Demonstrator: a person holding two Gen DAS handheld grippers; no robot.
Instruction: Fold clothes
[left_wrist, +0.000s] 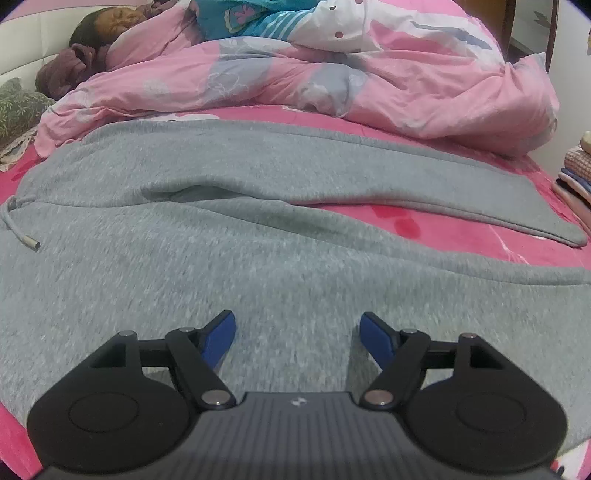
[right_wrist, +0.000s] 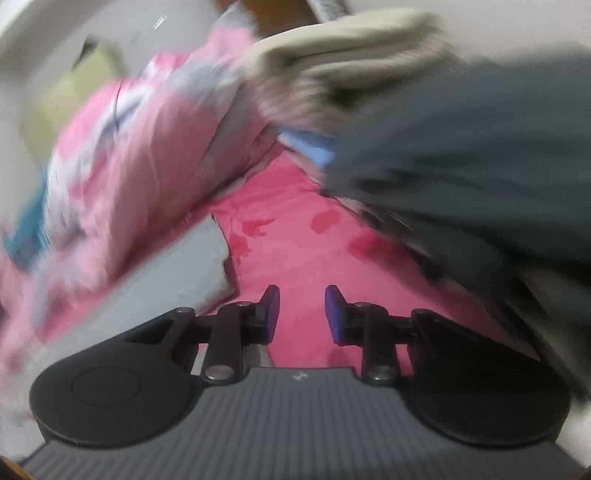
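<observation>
Grey sweatpants (left_wrist: 229, 229) lie spread across a pink bed sheet (left_wrist: 436, 225), waistband to the left with a drawstring (left_wrist: 22, 236), one leg stretching to the right. My left gripper (left_wrist: 297, 325) hovers just over the near part of the grey fabric, open, nothing between its blue pads (left_wrist: 221, 339). The right wrist view is blurred. My right gripper (right_wrist: 302, 301) is open above bare pink sheet (right_wrist: 295, 236), with a corner of the grey sweatpants (right_wrist: 177, 269) to its left. A dark grey garment (right_wrist: 461, 158) lies to its right.
A person (left_wrist: 110, 26) lies under a pink quilt (left_wrist: 332, 81) along the far side of the bed. A stack of folded clothes (left_wrist: 578, 173) sits at the right edge, seen blurred as folded clothes (right_wrist: 332, 55) in the right wrist view.
</observation>
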